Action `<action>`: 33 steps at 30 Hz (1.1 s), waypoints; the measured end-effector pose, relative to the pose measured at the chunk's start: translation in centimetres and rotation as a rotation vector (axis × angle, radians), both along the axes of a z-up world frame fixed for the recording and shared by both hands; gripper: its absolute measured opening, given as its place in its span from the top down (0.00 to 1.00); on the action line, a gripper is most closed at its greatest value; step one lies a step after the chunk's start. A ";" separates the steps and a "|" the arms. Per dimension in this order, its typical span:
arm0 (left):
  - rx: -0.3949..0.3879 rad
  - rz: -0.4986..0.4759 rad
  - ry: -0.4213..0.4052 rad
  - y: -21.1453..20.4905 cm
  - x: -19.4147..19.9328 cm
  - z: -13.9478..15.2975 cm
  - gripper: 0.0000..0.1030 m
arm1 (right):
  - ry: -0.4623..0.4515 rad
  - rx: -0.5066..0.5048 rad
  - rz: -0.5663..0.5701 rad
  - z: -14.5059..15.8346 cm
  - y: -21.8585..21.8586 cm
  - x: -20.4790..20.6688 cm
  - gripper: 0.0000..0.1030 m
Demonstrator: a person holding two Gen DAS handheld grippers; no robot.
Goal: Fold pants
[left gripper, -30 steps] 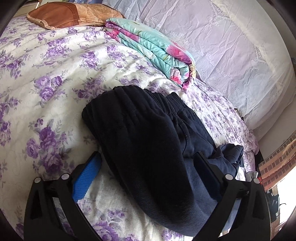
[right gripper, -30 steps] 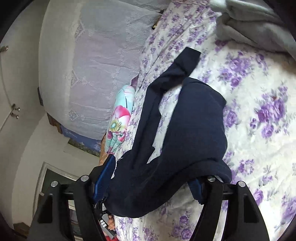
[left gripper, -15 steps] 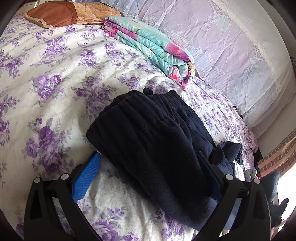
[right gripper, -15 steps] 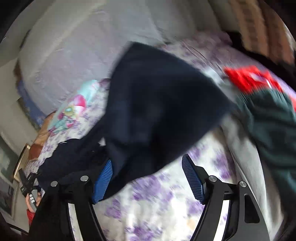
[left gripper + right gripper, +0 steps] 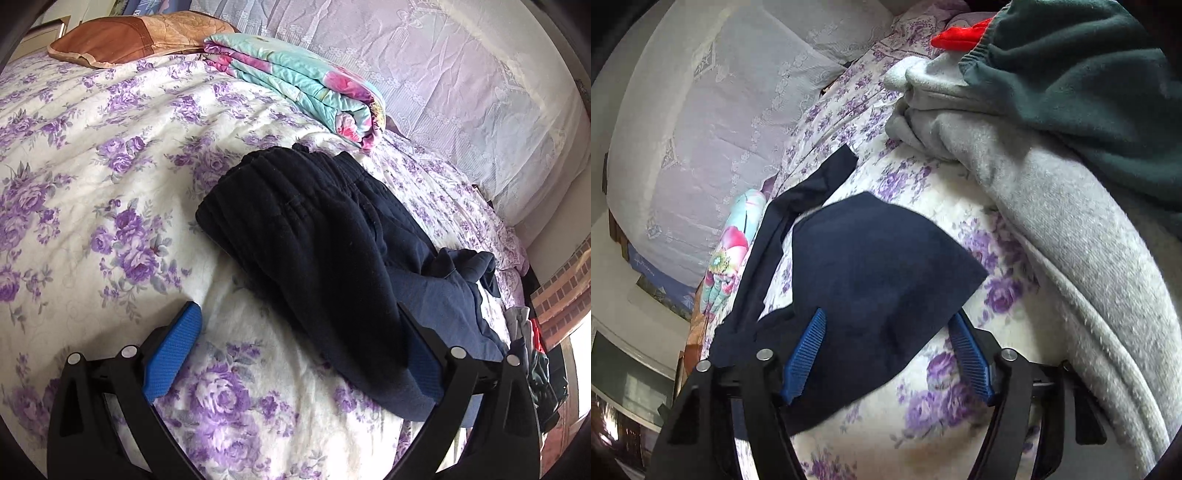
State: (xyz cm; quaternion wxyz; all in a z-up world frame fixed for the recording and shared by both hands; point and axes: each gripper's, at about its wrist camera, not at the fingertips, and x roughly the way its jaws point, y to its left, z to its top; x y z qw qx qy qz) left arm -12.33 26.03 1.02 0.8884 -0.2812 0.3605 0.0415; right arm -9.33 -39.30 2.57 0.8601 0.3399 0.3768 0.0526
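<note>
Dark navy pants (image 5: pixel 314 251) lie on the bed (image 5: pixel 92 177), on its purple-flowered cover, waistband end toward the folded teal-and-pink quilt (image 5: pixel 306 85), w/ a brown pillow (image 5: pixel 122 37) beyond that by the headboard side. From the left view the pants run diagonally down to the near right, lower part draped over the right-hand finger of the left hand-held gripper (image 5: pixel 303 354); its blue pads (image 5: pixel 173 354) stand wide apart, left pad over bare bedcover, nothing clamped btwn them.

Right hand-held gripper (image 5: pixel 886 354) sits over the other end of the pants: a broad flap of navy cloth (image 5: pixel 879 273) lies btwn its blue pads and spreads out in front; a thinner strip of the same cloth (image 5: pixel 812 181) trails away toward the quilt. Its jaws are closing w/ the cloth btwn them, pads not pressed flat on it yet as far as I can see. Just right of that gripper, a grey garment (image 5: pixel 1052 206) is heaped on the bed w/ a dark green one (image 5: pixel 1089 74) on top & a bit of red (image 5: pixel 960 35) behind
</note>
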 end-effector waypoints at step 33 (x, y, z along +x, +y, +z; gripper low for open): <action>-0.111 -0.013 0.040 -0.6 -1.4 8.4 0.19 | -0.161 -0.156 0.019 -0.2 -1.9 -5.4 0.54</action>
